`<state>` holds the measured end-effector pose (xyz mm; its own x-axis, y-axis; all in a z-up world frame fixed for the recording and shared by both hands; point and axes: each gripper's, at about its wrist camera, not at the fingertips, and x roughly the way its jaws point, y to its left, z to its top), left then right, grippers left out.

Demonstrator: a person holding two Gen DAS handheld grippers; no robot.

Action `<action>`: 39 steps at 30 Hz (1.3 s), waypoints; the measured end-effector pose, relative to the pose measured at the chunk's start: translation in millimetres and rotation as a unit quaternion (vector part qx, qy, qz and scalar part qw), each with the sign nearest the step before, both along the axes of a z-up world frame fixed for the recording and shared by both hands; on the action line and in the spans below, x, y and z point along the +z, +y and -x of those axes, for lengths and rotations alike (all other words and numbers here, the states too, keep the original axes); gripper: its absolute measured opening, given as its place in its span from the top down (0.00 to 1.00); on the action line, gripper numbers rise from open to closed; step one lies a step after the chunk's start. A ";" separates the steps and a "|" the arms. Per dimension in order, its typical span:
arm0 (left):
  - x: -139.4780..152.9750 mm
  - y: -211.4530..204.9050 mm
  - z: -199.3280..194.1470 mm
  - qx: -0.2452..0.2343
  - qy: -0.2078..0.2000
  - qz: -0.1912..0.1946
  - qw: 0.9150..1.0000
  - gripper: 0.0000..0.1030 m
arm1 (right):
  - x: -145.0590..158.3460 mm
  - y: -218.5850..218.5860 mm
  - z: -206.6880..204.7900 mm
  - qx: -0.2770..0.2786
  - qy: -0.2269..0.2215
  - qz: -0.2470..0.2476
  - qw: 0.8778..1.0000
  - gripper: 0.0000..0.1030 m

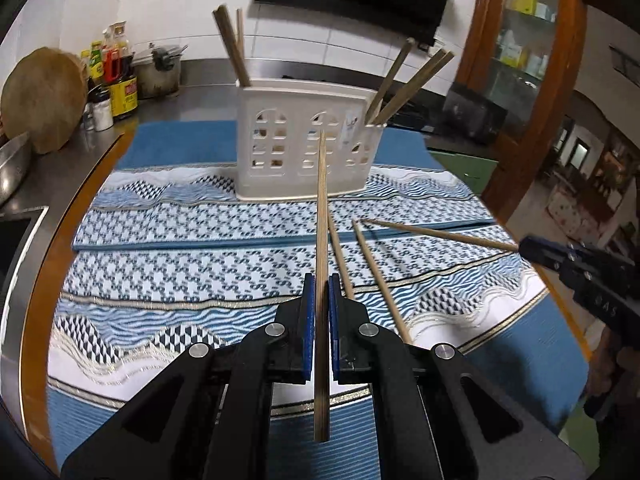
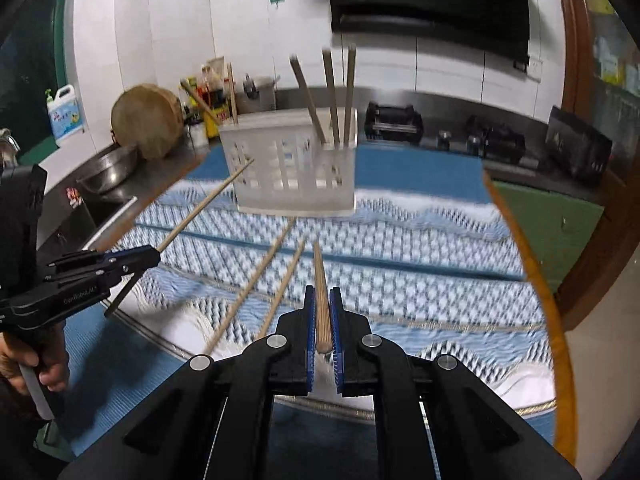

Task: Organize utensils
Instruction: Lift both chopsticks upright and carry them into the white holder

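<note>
The right wrist view is smeared by motion, so the white utensil holder and the chopsticks standing in its end compartments look blurred. In front of the holder, the left gripper is clamped on a chopstick pointing at it, its butt end running back past the pads. The right gripper pinches another chopstick near its thick end, and two loose chopsticks lie on the patterned cloth between holder and grippers
</note>
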<state>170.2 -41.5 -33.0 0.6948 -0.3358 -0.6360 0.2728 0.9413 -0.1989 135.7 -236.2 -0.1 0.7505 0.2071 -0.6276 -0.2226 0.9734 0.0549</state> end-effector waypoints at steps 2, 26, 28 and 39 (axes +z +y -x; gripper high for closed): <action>3.6 0.8 -1.5 -0.006 0.000 -0.005 1.000 0.95 | 5.0 1.1 -1.9 0.002 -0.004 0.001 1.000 0.93; 62.2 15.9 -32.0 -0.008 -0.040 -0.022 0.999 0.95 | 92.8 -7.2 -56.7 0.006 -0.041 0.018 0.999 0.93; 70.2 15.3 -38.0 -0.008 -0.045 -0.020 0.999 0.95 | 103.4 -9.8 -66.7 0.003 -0.046 0.015 0.999 0.93; 147.9 7.3 -75.1 -0.003 -0.118 -0.013 0.993 0.95 | 167.7 -12.2 -119.6 -0.017 -0.108 0.019 0.994 0.93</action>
<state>245.4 -34.2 114.9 0.8233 -0.3259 -0.4648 0.3149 0.9434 -0.1037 255.3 -248.4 167.6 0.8748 0.1590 -0.4576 -0.1928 0.9808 -0.0278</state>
